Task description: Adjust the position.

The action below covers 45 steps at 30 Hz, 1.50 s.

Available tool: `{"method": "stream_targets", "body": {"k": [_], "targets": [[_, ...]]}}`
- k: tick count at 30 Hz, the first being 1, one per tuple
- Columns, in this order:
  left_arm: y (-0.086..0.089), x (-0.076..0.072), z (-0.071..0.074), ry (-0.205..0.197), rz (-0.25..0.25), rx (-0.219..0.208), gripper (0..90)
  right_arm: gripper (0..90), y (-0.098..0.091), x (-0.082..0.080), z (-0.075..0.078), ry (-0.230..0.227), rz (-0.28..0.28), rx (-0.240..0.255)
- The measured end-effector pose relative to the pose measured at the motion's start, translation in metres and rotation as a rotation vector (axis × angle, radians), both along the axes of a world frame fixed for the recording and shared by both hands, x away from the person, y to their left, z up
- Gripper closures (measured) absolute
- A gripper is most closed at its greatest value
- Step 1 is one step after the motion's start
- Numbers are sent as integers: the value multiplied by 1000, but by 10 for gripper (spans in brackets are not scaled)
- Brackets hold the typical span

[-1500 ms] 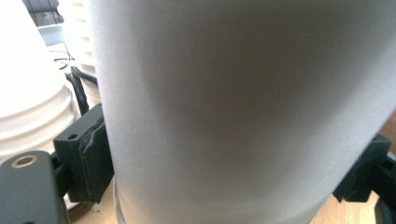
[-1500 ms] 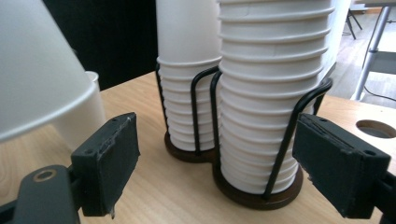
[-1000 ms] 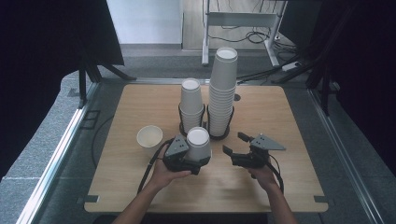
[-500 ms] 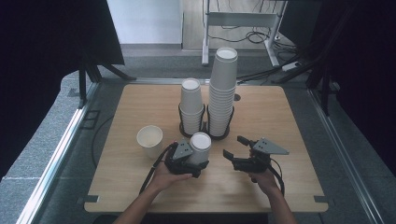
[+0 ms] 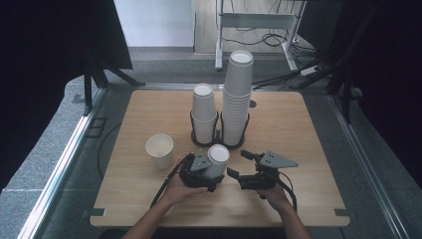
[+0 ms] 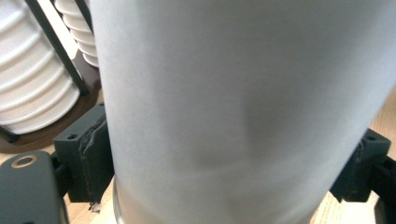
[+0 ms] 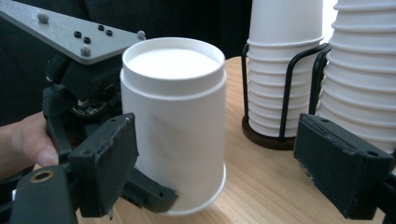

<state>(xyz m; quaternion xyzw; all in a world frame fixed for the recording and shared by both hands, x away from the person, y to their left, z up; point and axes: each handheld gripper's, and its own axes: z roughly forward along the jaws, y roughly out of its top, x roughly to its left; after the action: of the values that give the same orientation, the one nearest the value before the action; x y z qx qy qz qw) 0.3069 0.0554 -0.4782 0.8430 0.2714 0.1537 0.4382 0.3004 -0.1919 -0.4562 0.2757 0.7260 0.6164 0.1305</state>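
An upside-down white paper cup (image 5: 217,160) sits between the jaws of the left gripper (image 5: 208,172) at the near middle of the wooden table (image 5: 298,129), its closed base facing up and its wide rim down. In the right gripper view the cup (image 7: 175,126) is slightly tilted, with the rim at or just above the tabletop; whether it rests on the wood cannot be told. In the left gripper view the cup's wall (image 6: 243,112) stands close before the camera, and both dark pads press against its sides, so the left gripper is clamped on the cup.

The right gripper (image 5: 238,166) lies just to the right of the cup, pointing toward it. Its jaws stand wide apart with nothing gripped; in its own view the left gripper (image 7: 107,154) and the cup stand beyond the gap between the jaws.

Just behind the cup, two stacks of upside-down paper cups stand in a black wire holder (image 5: 217,134): a shorter stack (image 5: 204,112) on the left and a taller stack (image 5: 237,94) on the right. A single upright paper cup (image 5: 159,149), mouth up, stands on the table to the left of the left gripper, near it but apart.
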Motion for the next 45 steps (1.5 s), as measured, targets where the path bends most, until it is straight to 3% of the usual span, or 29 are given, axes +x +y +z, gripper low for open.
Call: {"method": "stream_targets", "body": {"k": [13, 21, 25, 30, 34, 37, 39, 45], "targets": [[-13, -4, -9, 0, -37, 57, 121, 134, 14, 2, -5, 36, 40, 12], [-19, -8, -9, 3, -65, 62, 120, 138, 24, 5, -12, 53, 53, 1], [-21, -8, -10, 5, -68, 68, 120, 207, 28, 7, -15, 64, 73, 7], [-21, -6, -12, 18, -66, 68, 106, 223, 29, 8, -17, 80, 71, 6], [-21, -6, -12, 25, -45, 65, 62, 229, 27, 8, -18, 94, 62, 32], [-20, -5, -12, 34, -35, 49, 39, 230, 24, 10, -20, 125, 52, 94], [-20, -5, -12, 33, -36, 46, 35, 231, 23, 10, -22, 151, 57, 136], [-20, -6, -11, 18, -48, 52, 54, 231, 22, 11, -26, 177, 47, 189]]}}
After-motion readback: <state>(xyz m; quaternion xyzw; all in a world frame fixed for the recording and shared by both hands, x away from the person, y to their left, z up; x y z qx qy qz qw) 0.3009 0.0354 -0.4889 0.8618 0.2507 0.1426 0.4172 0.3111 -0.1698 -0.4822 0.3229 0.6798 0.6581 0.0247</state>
